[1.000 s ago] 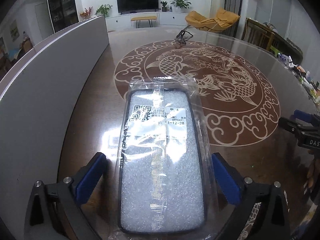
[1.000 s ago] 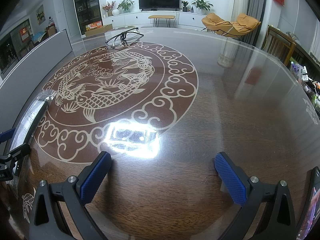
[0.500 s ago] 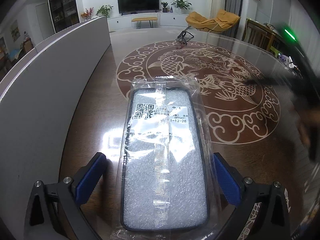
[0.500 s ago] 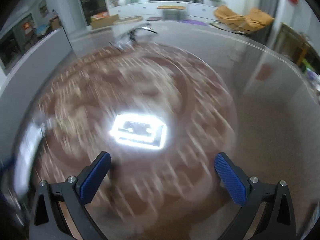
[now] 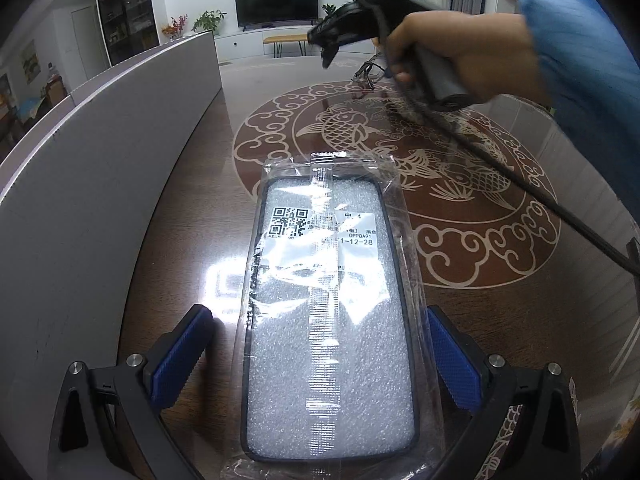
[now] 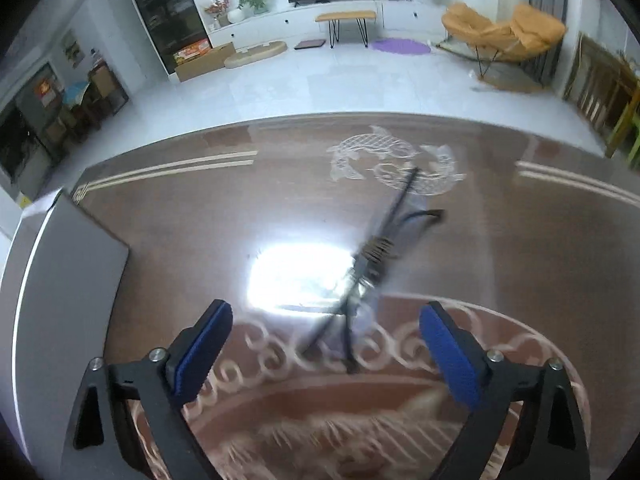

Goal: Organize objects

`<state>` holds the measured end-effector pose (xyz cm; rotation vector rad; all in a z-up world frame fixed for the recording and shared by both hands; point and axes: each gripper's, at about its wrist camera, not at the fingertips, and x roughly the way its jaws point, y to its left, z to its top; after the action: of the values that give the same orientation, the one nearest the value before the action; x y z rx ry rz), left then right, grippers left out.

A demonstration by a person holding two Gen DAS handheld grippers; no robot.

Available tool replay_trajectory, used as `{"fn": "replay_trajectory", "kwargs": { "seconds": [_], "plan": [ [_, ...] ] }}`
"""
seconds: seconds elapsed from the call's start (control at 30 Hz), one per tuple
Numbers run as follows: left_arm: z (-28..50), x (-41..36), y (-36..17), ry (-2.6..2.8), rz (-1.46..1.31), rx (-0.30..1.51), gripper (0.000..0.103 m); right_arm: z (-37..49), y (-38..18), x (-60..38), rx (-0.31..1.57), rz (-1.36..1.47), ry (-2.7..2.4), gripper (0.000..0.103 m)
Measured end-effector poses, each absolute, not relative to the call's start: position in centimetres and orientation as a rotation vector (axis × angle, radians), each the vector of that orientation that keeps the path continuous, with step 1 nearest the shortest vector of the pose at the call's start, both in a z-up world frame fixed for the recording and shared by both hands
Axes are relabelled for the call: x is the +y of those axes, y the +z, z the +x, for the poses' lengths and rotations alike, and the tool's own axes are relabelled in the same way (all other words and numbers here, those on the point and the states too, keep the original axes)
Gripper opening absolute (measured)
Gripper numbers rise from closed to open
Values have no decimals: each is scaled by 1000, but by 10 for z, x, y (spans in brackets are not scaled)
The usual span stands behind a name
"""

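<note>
Since a second ago the right gripper (image 6: 324,344) has swung far forward over the table (image 6: 520,248), jaws spread wide, a pair of glasses (image 6: 372,264) lying just ahead between its fingers. Left gripper (image 5: 320,356) hangs spread around the bagged phone case (image 5: 326,320), not pinching it.

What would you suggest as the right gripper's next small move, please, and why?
Probably ease the right gripper forward and down toward the eyeglasses on the table. Its jaws stand open with nothing between them, and the glasses lie just ahead of the fingertips, slightly right of centre. The view is blurred, so a slow approach seems wise. The left gripper sits open astride the bagged phone case.
</note>
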<state>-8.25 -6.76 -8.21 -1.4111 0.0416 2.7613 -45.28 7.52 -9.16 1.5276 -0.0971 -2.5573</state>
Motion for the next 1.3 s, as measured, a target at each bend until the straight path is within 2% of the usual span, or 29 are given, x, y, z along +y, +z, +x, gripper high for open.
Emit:
{"fn": "replay_trajectory", "kwargs": {
  "seconds": [0.03,0.1,0.17,0.37,0.6,0.83,0.87,0.93,1.0,1.03,1.3],
  "plan": [
    [-83,-68,-82,2761,-1411,42,103,-455,-96,73,-74,1543,-2550,65],
    [-83,-68,-82,2762,-1411,41,103,-453,-94,72,14,1494,-2600,36],
    [-83,-68,-82,2762,-1411,41,103,-448,-95,77,37,1471,-2611,31],
    [-83,-68,-82,2762,-1410,41,103,-391,-94,118,97,1424,-2640,31],
    [-83,-68,-82,2762,-1410,40,103,-251,-94,192,172,1434,-2666,31],
    [-83,-68,-82,2762,-1410,41,103,-146,-91,239,102,1420,-2750,31],
    [-82,-68,-82,2762,-1410,41,103,-143,-90,239,101,1409,-2760,32],
    [-82,-68,-82,2762,-1410,41,103,-138,-90,233,106,1400,-2780,43],
    [-82,-68,-82,2762,-1410,41,103,-139,-92,231,93,1425,-2768,95],
    [-83,-68,-82,2762,-1410,41,103,-141,-96,230,92,1444,-2758,103],
    [-84,-68,-83,2762,-1410,41,103,-146,-98,232,53,1426,-2751,103]
  ]
}}
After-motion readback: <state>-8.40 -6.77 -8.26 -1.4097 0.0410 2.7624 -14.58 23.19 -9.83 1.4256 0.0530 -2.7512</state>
